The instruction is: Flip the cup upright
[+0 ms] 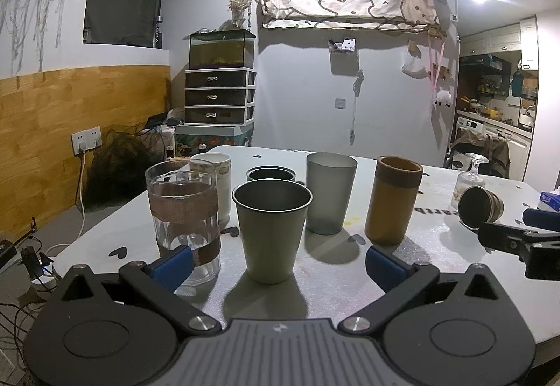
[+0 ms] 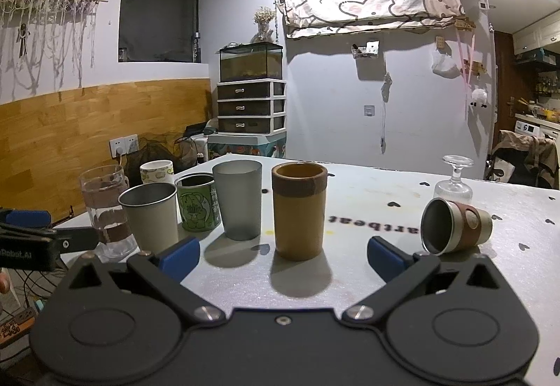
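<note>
A small metal cup with a brown band (image 2: 455, 226) lies on its side on the white table (image 2: 350, 281), mouth toward me; it also shows in the left wrist view (image 1: 480, 206). An upside-down stemmed glass (image 2: 454, 181) stands behind it. My right gripper (image 2: 281, 258) is open and empty, in front of an upright tan cup (image 2: 299, 211), left of the tipped cup. My left gripper (image 1: 278, 265) is open and empty, its fingers either side of an upright steel cup (image 1: 271, 230).
Upright cups crowd the left half of the table: a clear glass with a brown band (image 1: 183, 218), a white mug (image 1: 213, 176), a green printed mug (image 2: 197, 204), a frosted grey tumbler (image 2: 239, 198). A blue tissue box (image 1: 549, 198) sits at the right.
</note>
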Available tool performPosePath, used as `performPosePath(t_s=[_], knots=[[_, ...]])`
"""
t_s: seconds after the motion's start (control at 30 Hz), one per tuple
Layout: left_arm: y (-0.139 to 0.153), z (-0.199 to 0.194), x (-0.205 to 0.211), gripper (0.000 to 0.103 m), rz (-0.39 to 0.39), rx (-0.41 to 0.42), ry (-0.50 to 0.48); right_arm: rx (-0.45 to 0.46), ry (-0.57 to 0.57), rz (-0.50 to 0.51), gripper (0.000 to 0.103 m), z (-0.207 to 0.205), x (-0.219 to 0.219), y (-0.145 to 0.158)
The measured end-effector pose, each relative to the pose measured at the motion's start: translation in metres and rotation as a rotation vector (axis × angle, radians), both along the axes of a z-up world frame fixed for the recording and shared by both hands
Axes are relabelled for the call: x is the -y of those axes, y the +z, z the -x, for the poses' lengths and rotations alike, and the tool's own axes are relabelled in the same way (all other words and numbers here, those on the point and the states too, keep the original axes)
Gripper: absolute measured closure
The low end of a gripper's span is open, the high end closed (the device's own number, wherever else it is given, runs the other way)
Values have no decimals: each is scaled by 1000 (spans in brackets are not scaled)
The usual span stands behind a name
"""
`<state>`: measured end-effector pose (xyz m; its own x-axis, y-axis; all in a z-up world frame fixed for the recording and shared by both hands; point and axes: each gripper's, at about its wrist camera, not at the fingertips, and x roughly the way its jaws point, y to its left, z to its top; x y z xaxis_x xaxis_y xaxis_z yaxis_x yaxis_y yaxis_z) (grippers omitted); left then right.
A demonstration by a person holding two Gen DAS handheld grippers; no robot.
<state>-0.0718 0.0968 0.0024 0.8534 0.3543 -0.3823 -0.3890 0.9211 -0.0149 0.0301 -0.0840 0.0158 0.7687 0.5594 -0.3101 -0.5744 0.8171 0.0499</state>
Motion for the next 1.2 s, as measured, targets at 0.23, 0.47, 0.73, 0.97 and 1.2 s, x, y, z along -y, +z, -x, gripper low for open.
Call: performPosePath(t_s=[0.23,0.47,0.73,0.97,1.2], knots=[[0,0,0,0,-1,0,0,-1,0,0,0,0,0,0],[-1,1,-1,0,1,-1,1,-1,0,-1,0,0,0,0],[-1,1,-1,0,1,-3,2,-1,0,-1,0,0,0,0],[-2,1,-2,0,2,-4,3,-2,0,-2,0,0,0,0],[-2,1,-2,0,2,-5,3,-2,0,-3,0,0,0,0]])
